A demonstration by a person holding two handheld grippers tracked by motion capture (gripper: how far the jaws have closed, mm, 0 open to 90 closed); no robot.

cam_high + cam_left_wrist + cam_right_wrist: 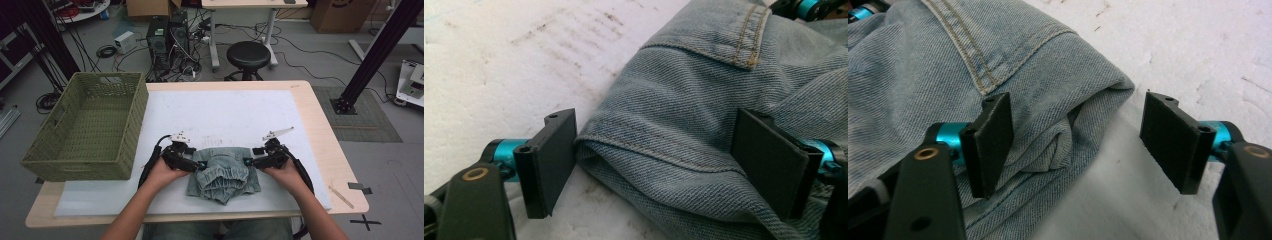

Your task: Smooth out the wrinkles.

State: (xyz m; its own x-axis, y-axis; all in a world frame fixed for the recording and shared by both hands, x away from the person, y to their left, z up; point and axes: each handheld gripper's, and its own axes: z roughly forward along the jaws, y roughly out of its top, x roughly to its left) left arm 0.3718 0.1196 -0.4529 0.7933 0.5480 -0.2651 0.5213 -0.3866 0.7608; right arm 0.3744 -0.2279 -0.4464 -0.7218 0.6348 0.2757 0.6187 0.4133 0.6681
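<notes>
A folded light-blue denim garment (225, 172) with an elastic waistband lies on the white mat near the table's front edge. My left gripper (202, 165) reaches its left side and my right gripper (246, 161) its right side, each held in a hand. In the left gripper view the gripper (654, 160) is open, its jaws wide on either side of a folded hem of the denim (664, 125). In the right gripper view the gripper (1078, 140) is open too: one jaw rests over the denim (923, 65), the other stands off it above the mat.
A green woven basket (135, 130) stands at the table's left, hanging over the edge. The white mat (225, 110) stretches bare behind the garment. A thin wooden stick (341, 196) lies at the front right corner. A black stool (248, 54) is beyond the far edge.
</notes>
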